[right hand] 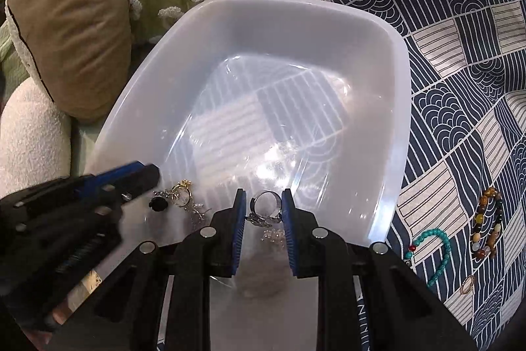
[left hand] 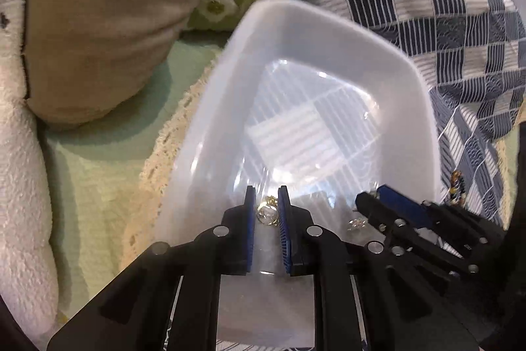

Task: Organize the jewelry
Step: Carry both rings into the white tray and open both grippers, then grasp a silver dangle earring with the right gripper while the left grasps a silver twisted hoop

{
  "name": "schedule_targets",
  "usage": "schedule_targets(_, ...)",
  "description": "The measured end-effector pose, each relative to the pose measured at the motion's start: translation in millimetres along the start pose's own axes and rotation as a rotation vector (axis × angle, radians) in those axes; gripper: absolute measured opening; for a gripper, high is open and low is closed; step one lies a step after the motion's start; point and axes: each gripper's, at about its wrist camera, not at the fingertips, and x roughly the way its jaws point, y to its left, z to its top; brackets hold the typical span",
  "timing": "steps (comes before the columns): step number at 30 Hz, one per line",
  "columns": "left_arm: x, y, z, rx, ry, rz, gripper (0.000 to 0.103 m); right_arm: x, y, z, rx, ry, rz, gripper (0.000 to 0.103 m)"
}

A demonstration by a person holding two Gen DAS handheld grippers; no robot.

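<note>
Down inside the bin (right hand: 391, 87), at its near wall, both grippers are pointing steeply into the clear plastic. That's the collecting spot, so rings come here to be let go. Left gripper (left hand: 267, 213) has its fingers (left hand: 250, 219) a narrow gap apart with the gold ring (left hand: 267, 213) sitting between them; whether the pads are pressing it I can't tell, though from the right view that ring (right hand: 182, 191) looks to be lying on the bin floor beside a small dark piece (right hand: 157, 204). Right gripper (right hand: 263, 211) is likewise narrowly parted around the silver ring (right hand: 264, 203), pads close on each side, grip uncertain. A few glittery bits (right hand: 273, 234) lie just below it. Out on the patterned cloth (right hand: 460, 22), well apart from the bin, wait a bead bracelet (right hand: 490, 222), a turquoise strand (right hand: 434, 247) and another ring (right hand: 467, 284). Plenty left to gather, I'd say.
</note>
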Motion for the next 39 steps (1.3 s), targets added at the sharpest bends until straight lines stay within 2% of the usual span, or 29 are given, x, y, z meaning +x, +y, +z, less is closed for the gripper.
schedule_targets(3,-8,12,2,-0.057,-0.038,-0.012,0.021,-1,-2,0,0.007,0.0,-0.003,0.028)
schedule_targets(5,-8,16,3,-0.07,-0.034,-0.01,0.023,-5,-3,0,0.006,-0.015,-0.009,0.04)
schedule_targets(11,-17,20,1,-0.076,-0.05,-0.043,0.023,-37,-10,-6,0.004,-0.051,0.015,0.043)
schedule_targets(12,-21,19,0,-0.073,-0.057,-0.049,0.024,-47,-12,-9,-0.01,-0.064,0.008,0.047)
schedule_targets(14,-33,16,-5,-0.057,-0.079,-0.065,0.036,-72,-19,-18,-0.041,-0.108,-0.024,0.069)
schedule_targets(15,-40,9,-10,-0.035,-0.098,-0.075,0.041,-84,-25,-23,-0.053,-0.132,-0.047,0.073)
schedule_targets(17,-53,-6,-18,0.013,-0.137,-0.095,0.067,-105,-42,-36,-0.072,-0.169,-0.104,0.081)
schedule_targets(19,-65,-20,-29,0.054,-0.176,-0.108,0.078,-121,-66,-51,-0.055,-0.195,-0.153,0.09)
schedule_targets(22,-81,-44,-47,0.103,-0.207,-0.154,0.08,-133,-109,-75,-0.001,-0.207,-0.15,0.094)
schedule_targets(23,-87,-53,-54,0.118,-0.22,-0.176,0.085,-134,-119,-82,0.014,-0.205,-0.15,0.096)
schedule_targets(27,-92,-99,-78,0.223,-0.25,-0.202,0.086,-122,-169,-126,0.116,-0.167,-0.143,0.097)
schedule_targets(31,-71,-133,-96,0.291,-0.225,-0.102,0.086,-101,-190,-150,0.178,-0.05,-0.104,0.097)
schedule_targets(36,-59,-151,-117,0.312,-0.183,-0.123,0.086,-93,-201,-163,0.202,-0.02,-0.142,0.095)
schedule_targets(38,-56,-157,-123,0.312,-0.177,-0.135,0.086,-90,-204,-165,0.207,-0.008,-0.163,0.066)
schedule_targets(39,-54,-160,-124,0.31,-0.17,-0.141,0.086,-88,-205,-166,0.211,0.002,-0.16,0.063)
